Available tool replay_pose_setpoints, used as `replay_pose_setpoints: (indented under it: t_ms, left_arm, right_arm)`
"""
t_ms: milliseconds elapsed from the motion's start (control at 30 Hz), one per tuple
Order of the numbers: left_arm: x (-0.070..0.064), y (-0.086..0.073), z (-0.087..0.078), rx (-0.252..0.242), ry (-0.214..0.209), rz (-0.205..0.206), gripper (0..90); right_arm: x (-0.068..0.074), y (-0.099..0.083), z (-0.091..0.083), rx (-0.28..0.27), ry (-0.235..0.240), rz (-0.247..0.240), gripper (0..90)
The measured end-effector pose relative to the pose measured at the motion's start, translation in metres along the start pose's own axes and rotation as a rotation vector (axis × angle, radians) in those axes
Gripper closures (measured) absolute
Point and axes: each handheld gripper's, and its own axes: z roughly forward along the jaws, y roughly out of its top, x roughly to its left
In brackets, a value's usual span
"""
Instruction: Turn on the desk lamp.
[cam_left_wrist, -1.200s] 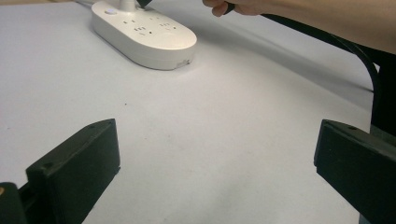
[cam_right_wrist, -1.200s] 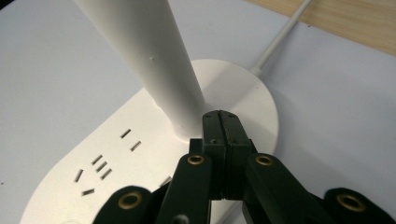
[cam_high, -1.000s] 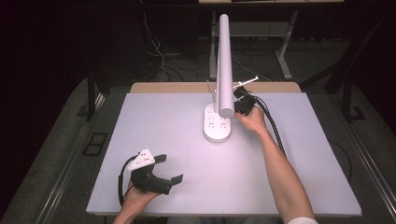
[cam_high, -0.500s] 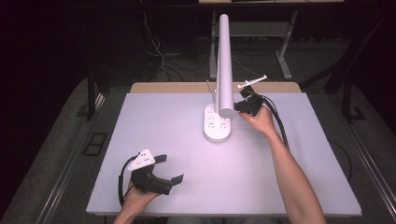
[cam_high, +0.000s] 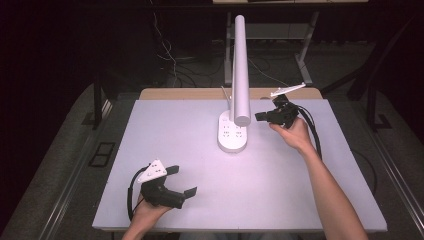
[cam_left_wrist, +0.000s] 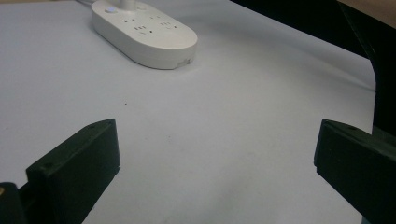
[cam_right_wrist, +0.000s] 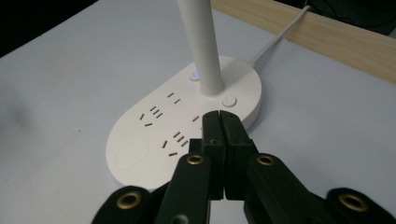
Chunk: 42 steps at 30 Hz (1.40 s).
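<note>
A white desk lamp stands at the back middle of the table; its oval base (cam_high: 232, 134) carries socket slots and its long tube head (cam_high: 240, 75) reaches toward the camera. My right gripper (cam_high: 259, 117) is shut with nothing in it, held just right of the lamp and above the table. In the right gripper view the shut right gripper (cam_right_wrist: 219, 115) points at the base (cam_right_wrist: 149, 140), close to a round button (cam_right_wrist: 229, 100) beside the stem (cam_right_wrist: 201, 42); a small blue light (cam_right_wrist: 194, 74) glows there. My left gripper (cam_high: 182, 180) rests open near the front left, empty, with the base (cam_left_wrist: 144, 32) far ahead.
The lamp's white cord (cam_right_wrist: 275, 39) runs back over a wooden strip (cam_right_wrist: 327, 37) at the table's far edge. The white tabletop (cam_high: 280, 190) is bare between the grippers. Dark floor with cables and table legs surrounds it.
My right gripper has drifted a little to the right, away from the lamp's stem, staying shut. The left gripper has not moved.
</note>
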Motion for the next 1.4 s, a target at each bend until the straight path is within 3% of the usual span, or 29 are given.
replay_pose_setpoints:
  t_ms: [200, 233, 267, 400, 500, 567, 600, 667, 1167, 1400]
  left_arm:
    - [0.000, 0.000, 0.000, 0.000, 0.000, 0.000, 0.0]
    - [0.000, 0.000, 0.000, -0.001, -0.001, 0.000, 0.0]
    - [0.000, 0.000, 0.000, 0.000, -0.001, -0.001, 0.0]
    - [-0.001, 0.000, 0.001, -0.002, -0.001, -0.002, 0.0]
    - [0.000, 0.001, 0.001, -0.002, -0.001, 0.001, 0.0]
    - [0.000, 0.001, 0.001, -0.002, -0.001, 0.000, 0.0]
    - [0.000, 0.001, 0.001, -0.002, -0.001, 0.000, 0.0]
    - [0.000, 0.001, 0.001, -0.001, -0.002, 0.002, 0.0]
    - [-0.001, 0.001, 0.001, -0.004, 0.004, 0.000, 0.0]
    - [0.000, 0.001, 0.000, -0.004, 0.007, 0.001, 0.0]
  right_arm:
    - [0.004, -0.010, -0.021, -0.032, 0.015, 0.041, 58.8]
    - [0.004, -0.010, -0.021, -0.032, 0.015, 0.041, 58.8]
    - [0.006, -0.013, -0.028, -0.047, 0.013, 0.053, 48.9]
    - [0.013, -0.019, -0.036, -0.044, -0.004, 0.037, 25.1]
    - [0.018, -0.026, -0.042, -0.038, -0.015, 0.035, 12.8]
    - [0.021, -0.028, -0.044, -0.040, -0.024, 0.029, 10.7]
    - [0.025, -0.032, -0.050, -0.056, -0.014, 0.033, 0.0]
    - [0.027, -0.034, -0.053, -0.055, -0.015, 0.048, 0.3]
    - [0.059, -0.077, -0.086, -0.120, 0.009, 0.021, 0.3]
    - [0.073, -0.109, -0.096, -0.136, 0.004, 0.028, 0.3]
